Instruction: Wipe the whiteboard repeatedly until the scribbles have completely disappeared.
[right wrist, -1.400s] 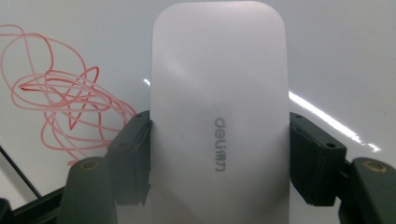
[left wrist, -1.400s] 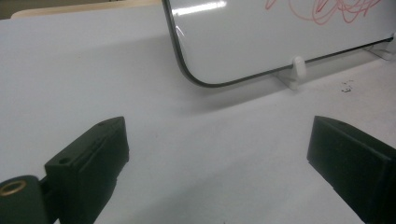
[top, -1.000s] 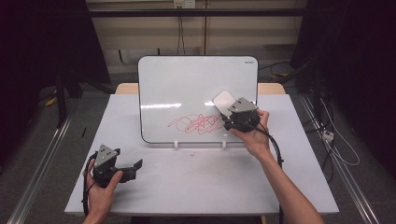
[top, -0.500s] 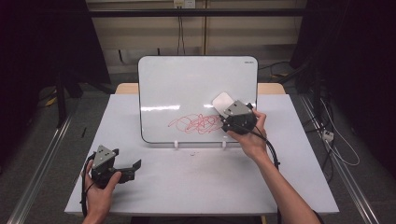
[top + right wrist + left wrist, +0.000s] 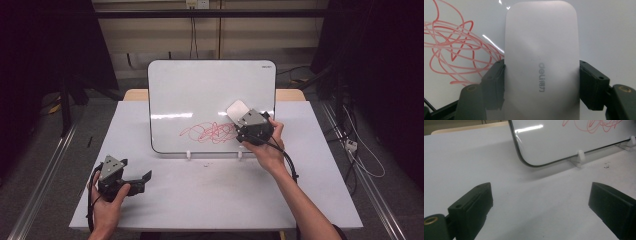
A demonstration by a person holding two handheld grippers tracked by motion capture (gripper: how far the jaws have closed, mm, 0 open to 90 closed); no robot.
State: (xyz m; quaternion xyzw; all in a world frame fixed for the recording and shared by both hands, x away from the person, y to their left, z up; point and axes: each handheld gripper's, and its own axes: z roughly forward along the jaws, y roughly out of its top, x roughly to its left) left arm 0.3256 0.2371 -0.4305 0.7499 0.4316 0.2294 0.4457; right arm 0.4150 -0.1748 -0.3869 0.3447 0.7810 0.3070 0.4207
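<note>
At the left edge of the table (image 5: pixel 320 190), near the person's side, the left gripper (image 5: pixel 146 177) rests low in the left hand (image 5: pixel 107 200), jaws spread wide with nothing between them; the left gripper view looks past them to the lower left corner of the whiteboard (image 5: pixel 564 142) and one of its white stand feet (image 5: pixel 580 155). Ahead and to the right of that gripper the board stands propped upright on the table. A red scribble (image 5: pixel 210 132) sits low on the board's face, just left of the right gripper (image 5: pixel 239 119). The right gripper is clamped on a white eraser (image 5: pixel 541 62), one jaw on each long side, with the eraser's front end reaching well beyond the jaw tips and lying against the board at the scribble's right edge. Judgement: the step is wiping the marks off. To do it well, keep the eraser flat on the surface, hold the clamp firm so it does not pivot, sweep leftward across the whole scribble in overlapping passes, and press lightly enough that the propped board does not tip back. The idle left gripper could steady the board's left edge if it rocks.
</note>
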